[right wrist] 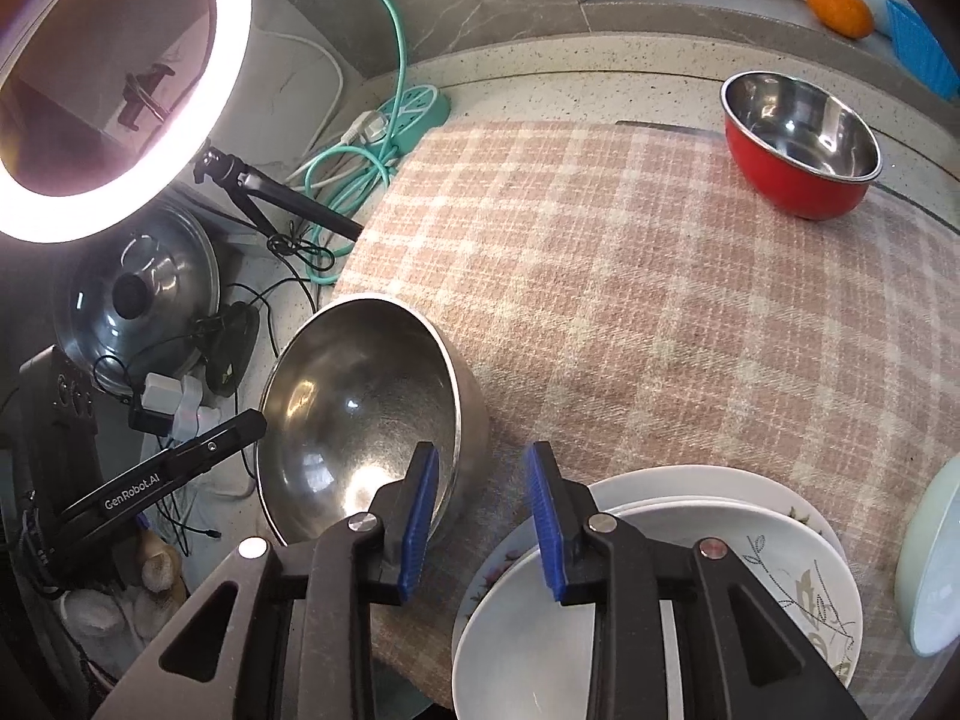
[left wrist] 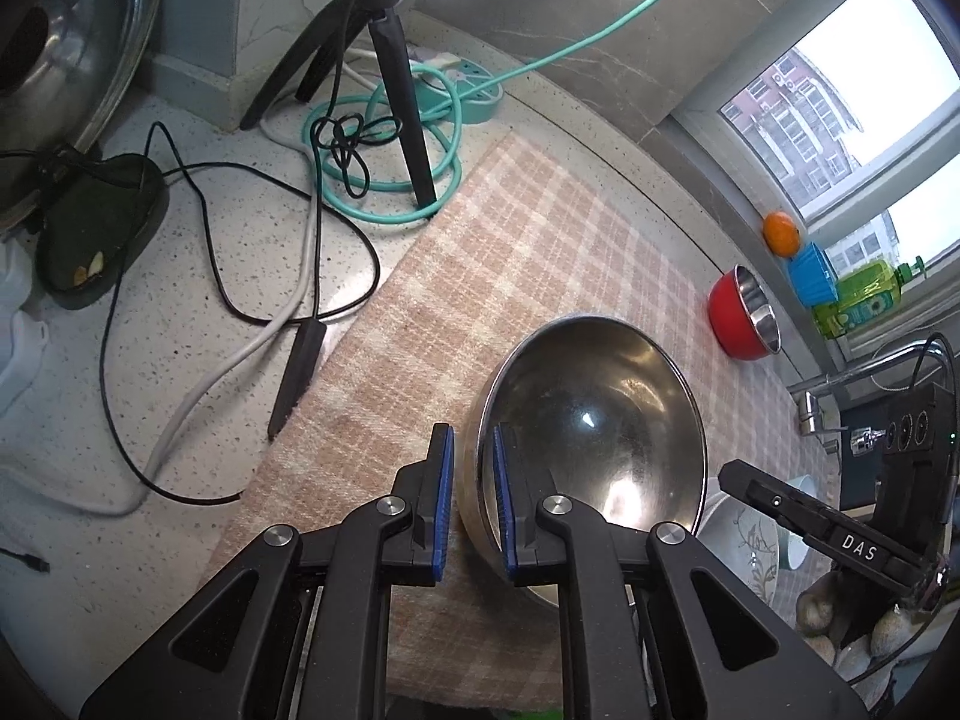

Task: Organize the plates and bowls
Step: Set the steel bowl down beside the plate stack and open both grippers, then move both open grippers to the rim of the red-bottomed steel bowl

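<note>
Straddling the steel bowl (left wrist: 591, 420) rim, left gripper (left wrist: 474, 450) jaws stand apart.

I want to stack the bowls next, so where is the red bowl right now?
The red bowl sits upright at the far right edge of the checked cloth, below the windowsill orange, well apart from the large steel bowl.

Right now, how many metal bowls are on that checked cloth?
2. A large steel bowl sits at the cloth's left edge, by the right gripper. A smaller red-sided bowl sits at the far right corner. Others may lie out of view.
</note>
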Tool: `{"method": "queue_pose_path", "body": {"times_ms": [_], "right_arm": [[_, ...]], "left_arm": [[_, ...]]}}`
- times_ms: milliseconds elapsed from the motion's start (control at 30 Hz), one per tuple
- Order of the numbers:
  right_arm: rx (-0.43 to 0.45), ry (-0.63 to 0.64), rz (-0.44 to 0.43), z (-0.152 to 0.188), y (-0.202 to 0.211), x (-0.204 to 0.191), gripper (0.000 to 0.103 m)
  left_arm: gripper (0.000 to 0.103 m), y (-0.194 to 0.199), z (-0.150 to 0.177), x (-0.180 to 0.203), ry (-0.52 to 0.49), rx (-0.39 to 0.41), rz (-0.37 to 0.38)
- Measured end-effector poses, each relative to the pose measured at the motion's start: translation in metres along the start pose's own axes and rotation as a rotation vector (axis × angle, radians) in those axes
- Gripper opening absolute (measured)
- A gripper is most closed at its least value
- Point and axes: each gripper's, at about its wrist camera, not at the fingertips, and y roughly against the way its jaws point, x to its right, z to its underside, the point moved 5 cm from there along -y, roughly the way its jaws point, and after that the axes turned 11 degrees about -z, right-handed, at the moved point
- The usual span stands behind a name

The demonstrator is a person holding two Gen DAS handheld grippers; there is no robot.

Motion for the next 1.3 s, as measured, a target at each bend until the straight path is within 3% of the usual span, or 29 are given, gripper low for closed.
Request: {"method": "queue_pose_path", "body": {"times_ms": [267,467,800,967,1033,1300], "right_arm": [[0.111,-0.025,0.023,-0.004,0.050,0.018,0.031],[0.177,-0.052,0.047,-0.013,0.090,0.045,0.031],[0.257,-0.103,0.090,-0.034,0.141,0.095,0.031],[0.286,-0.135,0.082,-0.047,0.155,0.114,0.031],[0.297,-0.145,0.083,-0.052,0.159,0.120,0.031],[0.306,-0.190,0.066,-0.071,0.160,0.145,0.032]], "left_arm": [[0.012,0.021,-0.004,0.025,-0.069,0.070,-0.003],[0.012,0.032,-0.005,0.071,-0.151,0.092,0.052],[0.012,0.018,-0.011,0.155,-0.235,0.036,0.168],[0.012,0.007,-0.019,0.186,-0.246,0.015,0.187],[0.019,0.004,-0.022,0.197,-0.244,0.013,0.191],[0.019,-0.010,-0.035,0.233,-0.266,-0.015,0.200]]}}
